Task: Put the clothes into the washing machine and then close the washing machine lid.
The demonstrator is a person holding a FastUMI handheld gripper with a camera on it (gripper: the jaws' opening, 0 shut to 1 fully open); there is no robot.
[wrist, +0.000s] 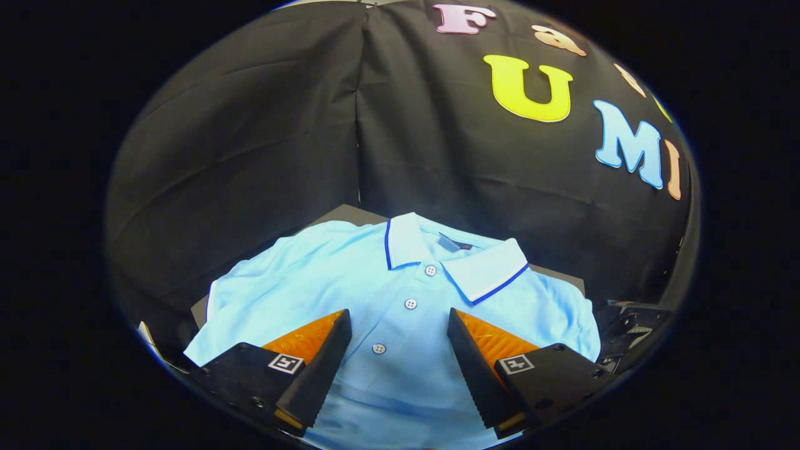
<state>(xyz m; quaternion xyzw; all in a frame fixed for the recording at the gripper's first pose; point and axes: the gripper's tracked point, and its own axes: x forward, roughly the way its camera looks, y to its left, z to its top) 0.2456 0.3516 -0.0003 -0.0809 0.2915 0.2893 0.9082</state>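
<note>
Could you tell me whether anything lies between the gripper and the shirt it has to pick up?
Nothing visible does. The gripper is open, its fingers spread to either side of the button strip of the shirt, which lies flat with its collar beyond the fingertips.

shirt [400, 312] lies between spread fingers [331, 350]

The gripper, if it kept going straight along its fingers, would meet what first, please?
Most likely the light blue polo shirt: the open gripper straddles its button placket, with the white collar just beyond the fingers. Depth is unclear.
</note>
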